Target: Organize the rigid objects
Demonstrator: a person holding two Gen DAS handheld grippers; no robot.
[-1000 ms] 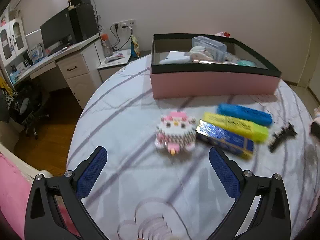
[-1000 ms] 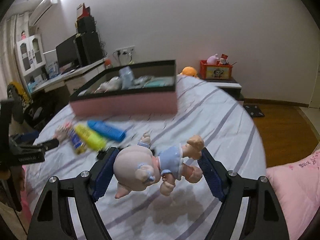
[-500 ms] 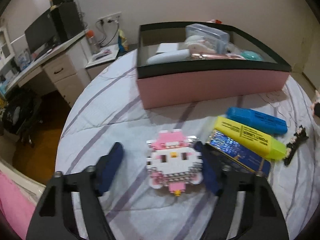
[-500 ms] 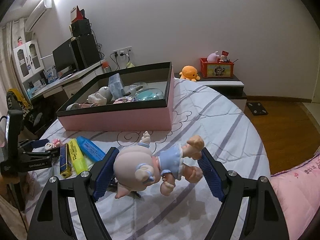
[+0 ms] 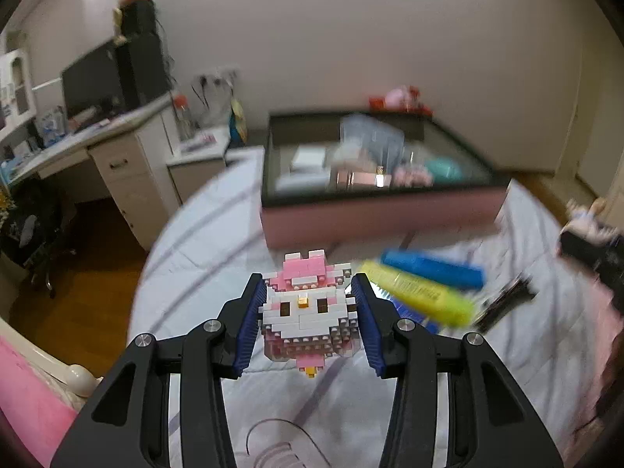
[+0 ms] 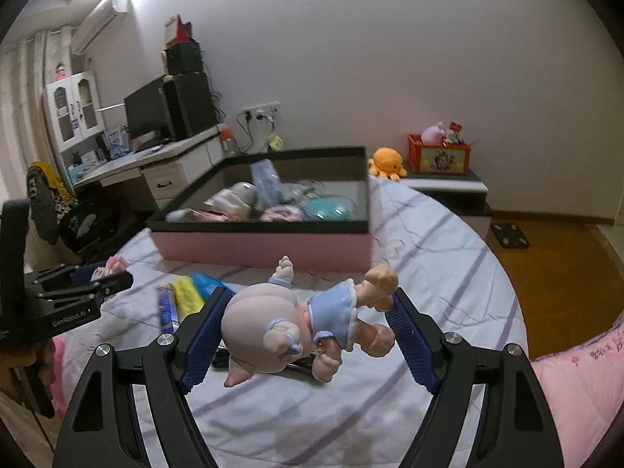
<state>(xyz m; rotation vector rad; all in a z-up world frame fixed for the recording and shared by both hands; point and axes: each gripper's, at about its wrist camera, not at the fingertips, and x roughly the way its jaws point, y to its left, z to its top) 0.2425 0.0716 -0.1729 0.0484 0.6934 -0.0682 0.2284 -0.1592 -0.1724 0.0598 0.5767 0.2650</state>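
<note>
We are clamping the left gripper [image 5: 308, 316] on the block figure [image 5: 308, 314], pads touching both flanks and lifted clear of the bed, so it can go to the pink box [image 5: 382, 222] ahead. The right gripper [image 6: 308, 325] is pinching the piglet doll [image 6: 296, 331] sideways, head against its left pad. The figure is white and pink, studded, face toward us.

left tool [image 5: 308, 298]: clamped on load | right tool [image 6: 308, 312]: clamped on load
</note>
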